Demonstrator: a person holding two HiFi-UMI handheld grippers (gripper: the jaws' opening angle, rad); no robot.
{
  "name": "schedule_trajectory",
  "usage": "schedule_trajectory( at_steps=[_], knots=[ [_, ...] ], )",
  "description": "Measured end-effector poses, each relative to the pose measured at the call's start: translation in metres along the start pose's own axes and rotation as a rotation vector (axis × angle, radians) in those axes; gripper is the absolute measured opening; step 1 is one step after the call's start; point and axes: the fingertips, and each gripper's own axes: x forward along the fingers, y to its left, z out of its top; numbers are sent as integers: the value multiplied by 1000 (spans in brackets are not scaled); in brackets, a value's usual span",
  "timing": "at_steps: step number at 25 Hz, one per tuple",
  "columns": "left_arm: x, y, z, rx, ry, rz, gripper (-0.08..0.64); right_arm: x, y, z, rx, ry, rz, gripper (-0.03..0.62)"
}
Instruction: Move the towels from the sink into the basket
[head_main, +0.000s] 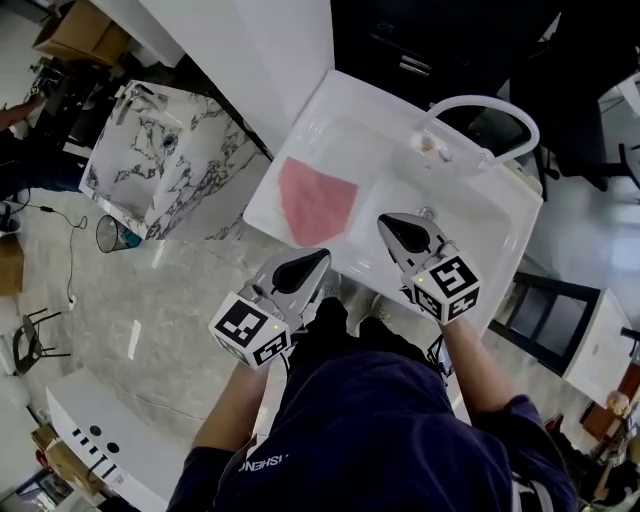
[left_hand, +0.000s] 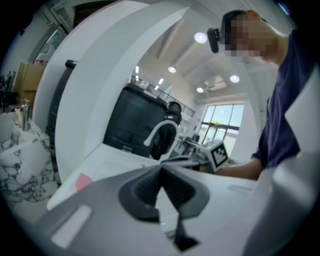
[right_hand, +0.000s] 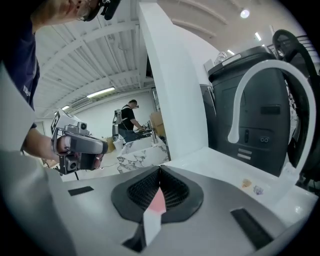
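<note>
A pink towel lies flat in the left part of the white sink. My left gripper hovers over the sink's near rim, just short of the towel, with its jaws shut and nothing in them. My right gripper is to the right of the towel over the basin, jaws also shut and empty. In the left gripper view the jaws meet at the tip and the towel shows as a pink patch to the left. In the right gripper view a sliver of towel shows beyond the shut jaws.
A white arched faucet stands at the sink's far side, with small items by its base. A marble-patterned basin and a dark mesh bin are on the floor to the left. A dark cabinet stands behind the sink.
</note>
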Motion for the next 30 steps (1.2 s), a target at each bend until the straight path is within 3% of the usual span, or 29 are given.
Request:
schedule_trajectory(
  at_steps=[9,23,24,26,30],
  knots=[
    [-21,64,-10,-52,26,8,3,65,6,-18,32,65,-26,9],
    [-32,111,-13,-91,49,8,3,138,14,-59,82,186,35,12],
    [-32,113,-12,-93,50,9,2,142,14,-62,84,196,39,23],
    [-33,117,-13,-98,52,10,3,150,14,-69,87,219,43,104],
    [-34,124,-16,-110,55,15,3,162,14,-81,91,251,52,110]
  ],
)
